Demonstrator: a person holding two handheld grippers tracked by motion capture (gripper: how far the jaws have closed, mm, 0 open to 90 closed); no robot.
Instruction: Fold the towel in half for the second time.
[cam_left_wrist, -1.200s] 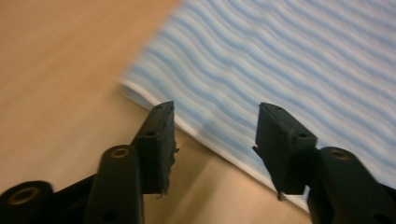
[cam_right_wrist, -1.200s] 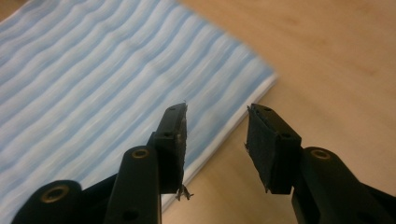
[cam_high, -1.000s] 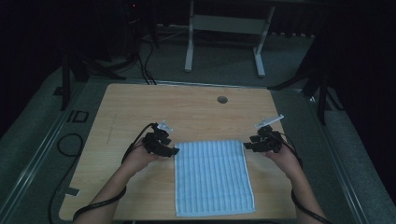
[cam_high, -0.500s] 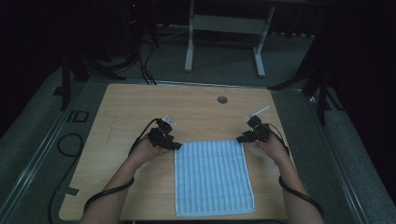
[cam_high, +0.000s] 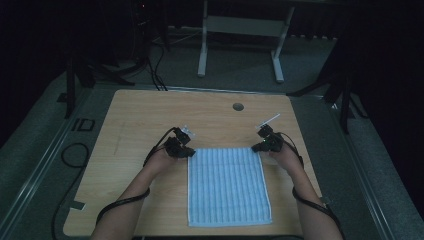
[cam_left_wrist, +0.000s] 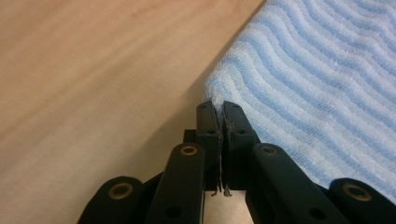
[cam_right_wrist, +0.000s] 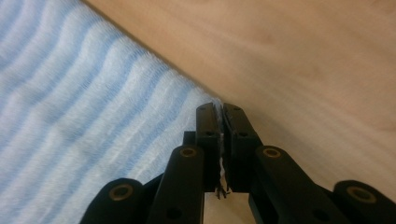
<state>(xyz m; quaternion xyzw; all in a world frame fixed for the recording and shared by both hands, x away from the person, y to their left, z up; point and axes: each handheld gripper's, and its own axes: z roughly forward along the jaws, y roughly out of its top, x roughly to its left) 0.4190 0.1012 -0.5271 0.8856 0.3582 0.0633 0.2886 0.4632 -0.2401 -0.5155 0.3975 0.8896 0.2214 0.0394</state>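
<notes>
A blue-striped towel (cam_high: 229, 186) was laid flat on the wooden table (cam_high: 135, 120), near the front edge, between the person's two forearms. Its two far corners were each taken. The left gripper (cam_high: 184, 151) had just been closed, and its jaws were clamped on the far left corner, a sliver of cloth being pinched between the pads (cam_left_wrist: 208, 122). The right gripper (cam_high: 260, 146) had likewise just been closed, and its jaws were clamped on the far right corner. The corners were probably chosen so that the far edge could be lifted evenly and carried toward the near edge for folding.
</notes>
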